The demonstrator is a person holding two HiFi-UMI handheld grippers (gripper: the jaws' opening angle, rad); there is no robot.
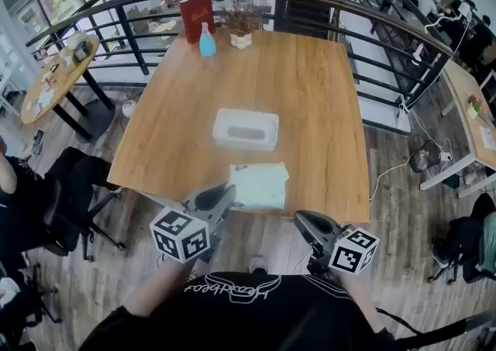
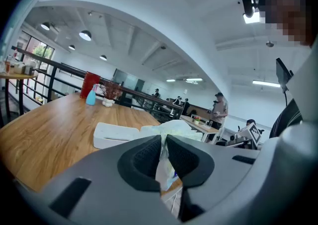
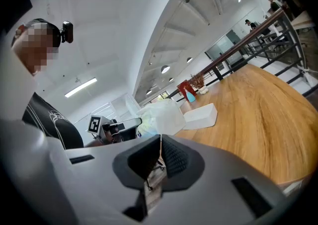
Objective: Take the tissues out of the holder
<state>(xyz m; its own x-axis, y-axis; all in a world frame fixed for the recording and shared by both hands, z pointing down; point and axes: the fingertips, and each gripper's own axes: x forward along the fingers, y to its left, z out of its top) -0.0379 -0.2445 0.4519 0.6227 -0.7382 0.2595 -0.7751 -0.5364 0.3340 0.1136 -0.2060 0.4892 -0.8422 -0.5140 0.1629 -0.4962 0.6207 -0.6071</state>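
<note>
left gripper (image 2: 163, 144) pinching soft pale-green tissue pack (image 1: 260, 184) | right gripper (image 3: 160, 143) pressed together, empty | risk imo: thin pinch slips, pack drops off wooden table (image 1: 318, 86) edge

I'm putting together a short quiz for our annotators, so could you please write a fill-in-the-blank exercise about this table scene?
1. The left gripper has its jaws closed on the pale green soft pack of ____.
2. The white rectangular plastic holder lies on the ____ table.
3. Beside the red upright book stands a ____ spray bottle.
Missing words: tissues; wooden; blue.
</note>
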